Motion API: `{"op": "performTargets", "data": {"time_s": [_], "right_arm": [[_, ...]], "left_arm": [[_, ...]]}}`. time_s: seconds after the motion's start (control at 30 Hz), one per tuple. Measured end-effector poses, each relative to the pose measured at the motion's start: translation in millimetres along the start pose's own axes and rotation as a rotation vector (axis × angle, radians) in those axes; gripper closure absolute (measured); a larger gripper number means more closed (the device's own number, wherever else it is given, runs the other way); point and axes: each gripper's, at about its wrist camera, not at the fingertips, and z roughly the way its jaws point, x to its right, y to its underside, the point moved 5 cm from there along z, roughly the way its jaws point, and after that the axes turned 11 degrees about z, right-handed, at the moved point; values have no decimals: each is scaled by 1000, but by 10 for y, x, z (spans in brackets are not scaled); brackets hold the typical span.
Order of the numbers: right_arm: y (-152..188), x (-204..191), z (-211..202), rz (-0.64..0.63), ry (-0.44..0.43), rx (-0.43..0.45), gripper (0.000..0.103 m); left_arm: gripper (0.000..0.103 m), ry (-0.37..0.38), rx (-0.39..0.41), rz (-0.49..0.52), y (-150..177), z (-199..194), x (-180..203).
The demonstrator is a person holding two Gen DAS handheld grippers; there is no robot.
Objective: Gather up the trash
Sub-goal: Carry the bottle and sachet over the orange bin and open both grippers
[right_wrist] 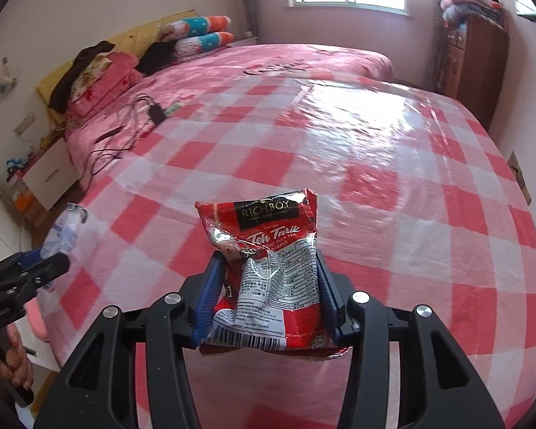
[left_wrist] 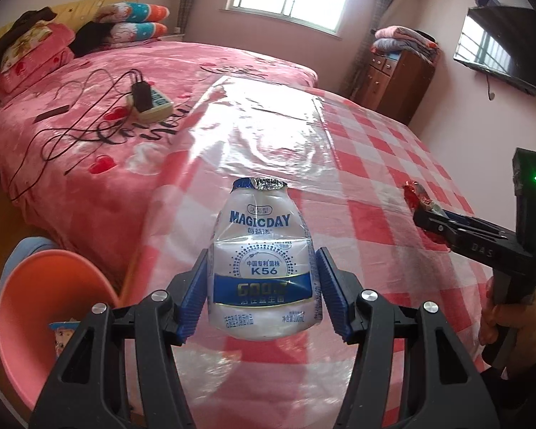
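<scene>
L tool (left_wrist: 264, 293) clamped on small plastic drink bottle (left_wrist: 262, 268), held upright above table (left_wrist: 393, 150) w/ pink-white check cloth under clear plastic. Grip at mid-body, on the label band; walls dented, so thin, soft, prob. empty and light. Foil lid (left_wrist: 259, 183) peeled, crumpled. Label: "MAGICDAY", "K56", Chinese text, blue band.

R tool (right_wrist: 268, 296) clamped on red sachet (right_wrist: 268, 268), held off the table. Crinkly foil, limp, slippery, very light; gripped across lower half, top flops free. Reads "RICHBOY", "Instant", "Teh Tarik", "milk tea"; barcode at bottom.

Orange bin (left_wrist: 46, 314) low left beside table, some packaging already inside. Judged: both items lifted, drop into bin next.
</scene>
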Motion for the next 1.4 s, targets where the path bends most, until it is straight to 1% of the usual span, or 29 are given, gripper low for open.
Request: {"op": "performTargets", "data": {"time_s": [0.2, 0.47, 0.6, 0.73, 0.8, 0.97, 1.03, 1.07, 1.1, 1.13, 1.17, 1.2, 1.27, 1.3, 1.33, 1.4], "right_arm": [[24, -445, -37, -56, -76, -13, 53], [135, -1228, 9, -138, -223, -74, 53], [233, -1680, 56, -192, -306, -117, 53], [370, -2141, 102, -265, -367, -151, 53], [442, -2354, 120, -300, -392, -164, 53], [624, -2810, 179, -375, -444, -196, 53], [723, -2981, 254, -398, -456, -219, 50], [761, -3034, 284, -397, -463, -225, 49], [788, -3066, 308, -392, -476, -232, 42], [812, -3096, 343, -381, -486, -241, 32], [822, -3092, 340, -372, -487, -239, 28], [812, -3074, 336, -356, -491, -233, 25], [777, -2988, 294, -326, -497, -218, 21], [744, -2944, 278, -315, -490, -204, 17], [706, -2881, 256, -303, -473, -180, 15], [659, -2775, 229, -297, -451, -157, 15]], "left_arm": [[44, -33, 6, -48, 74, -99, -279], [44, -95, 4, -135, 237, -277, -766], [44, -121, -2, -202, 389, -388, -1070], [44, -160, -12, -275, 575, -473, -1385], [44, -181, -14, -307, 670, -516, -1541], [43, -225, -26, -362, 854, -557, -1794], [43, -255, -37, -383, 940, -553, -1900], [41, -271, -41, -395, 976, -556, -1946], [34, -281, -46, -407, 1014, -559, -1989], [32, -288, -50, -422, 1050, -561, -2039], [30, -306, -54, -429, 1084, -572, -2085], [25, -326, -58, -429, 1110, -586, -2124], [20, -345, -53, -428, 1120, -612, -2157], [20, -350, -48, -427, 1118, -623, -2170], [19, -354, -40, -423, 1104, -638, -2177], [16, -370, -23, -413, 1066, -657, -2178]]}}
